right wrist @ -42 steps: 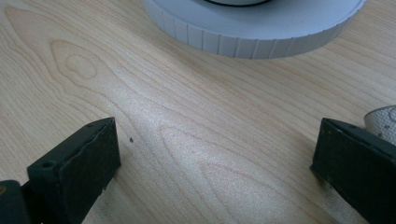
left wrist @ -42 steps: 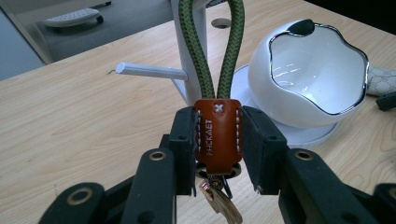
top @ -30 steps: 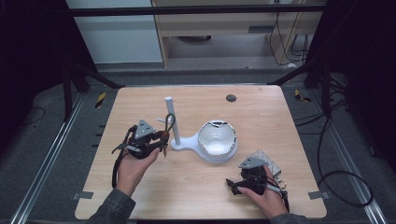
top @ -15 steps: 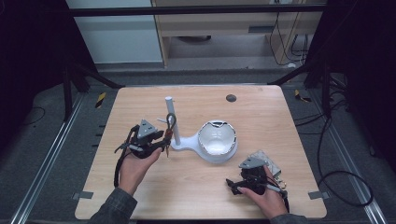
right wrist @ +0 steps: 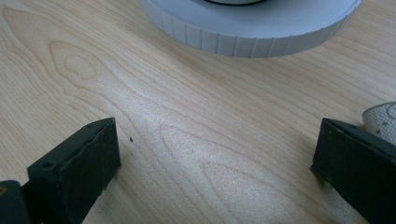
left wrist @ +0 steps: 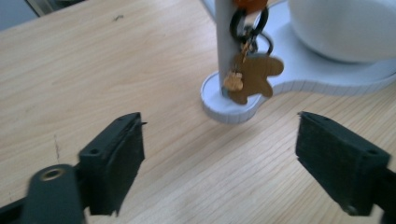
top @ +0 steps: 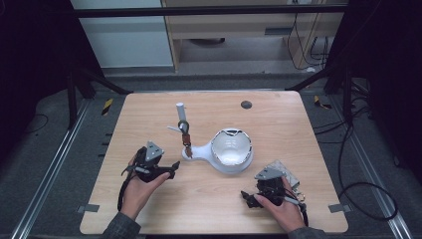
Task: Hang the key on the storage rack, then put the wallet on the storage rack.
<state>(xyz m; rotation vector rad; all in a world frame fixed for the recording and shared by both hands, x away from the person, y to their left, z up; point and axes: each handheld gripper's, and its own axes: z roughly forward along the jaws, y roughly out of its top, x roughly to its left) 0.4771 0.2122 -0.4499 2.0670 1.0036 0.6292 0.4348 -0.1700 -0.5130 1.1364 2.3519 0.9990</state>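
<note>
A white stand [top: 199, 152] lies mid-table, with an upright post [top: 180, 112] and a white bowl-shaped cup [top: 231, 149]. A key ring with a brown gingerbread-shaped tag [top: 185, 133] hangs on the post. It also hangs just ahead in the left gripper view, the tag [left wrist: 254, 77] against the post [left wrist: 226, 28]. My left gripper [top: 171, 167] sits low over the table, left of the stand. Its jaws have just been opening and stand open [left wrist: 219, 158] with nothing between them. My right gripper [top: 246, 196] rests at the front right, open [right wrist: 215, 172] over bare wood.
A flat pale grey piece [top: 286, 172] lies under the right hand, its corner [right wrist: 380, 119] beside the right jaw. The stand's ribbed rim [right wrist: 252, 32] is just ahead of the right gripper. A dark round spot [top: 246, 104] marks the far table.
My left gripper has drawn back from the post, down and toward the table's front, and its jaws have opened. The key ring stays hanging on the post. The right hand has not moved.
</note>
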